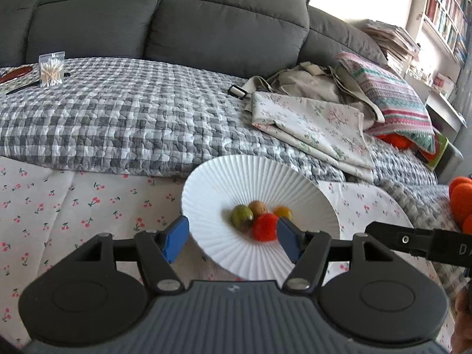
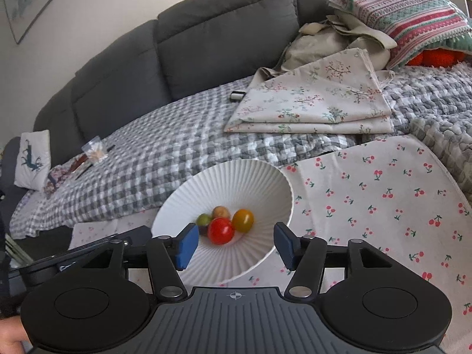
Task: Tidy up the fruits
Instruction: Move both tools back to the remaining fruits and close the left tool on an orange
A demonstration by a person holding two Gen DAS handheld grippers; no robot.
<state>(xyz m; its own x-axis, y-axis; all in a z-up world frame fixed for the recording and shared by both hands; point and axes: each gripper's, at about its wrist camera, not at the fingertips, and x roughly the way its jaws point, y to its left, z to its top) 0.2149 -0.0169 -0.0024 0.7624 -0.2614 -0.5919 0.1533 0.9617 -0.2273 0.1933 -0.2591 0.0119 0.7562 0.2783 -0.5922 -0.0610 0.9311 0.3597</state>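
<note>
A white ribbed plate (image 1: 250,177) (image 2: 236,177) sits on a cherry-print cloth (image 1: 73,200) (image 2: 383,191). In its middle lie a red tomato (image 1: 264,226) (image 2: 220,230), a green fruit (image 1: 241,217) (image 2: 203,219), a brown fruit (image 1: 257,207) (image 2: 221,211) and an orange-yellow fruit (image 1: 283,212) (image 2: 243,220). My left gripper (image 1: 231,237) is open and empty, hovering just before the plate. My right gripper (image 2: 235,244) is open and empty over the plate's near rim. The right gripper's arm (image 1: 419,242) shows in the left wrist view.
A grey sofa (image 1: 177,23) with a checked quilt (image 1: 132,118) lies behind. Folded floral fabric (image 1: 309,124) (image 2: 312,103), a striped pillow (image 1: 392,97) (image 2: 407,14), a cotton swab bag (image 1: 51,69) and orange knitted items (image 1: 461,200) lie around.
</note>
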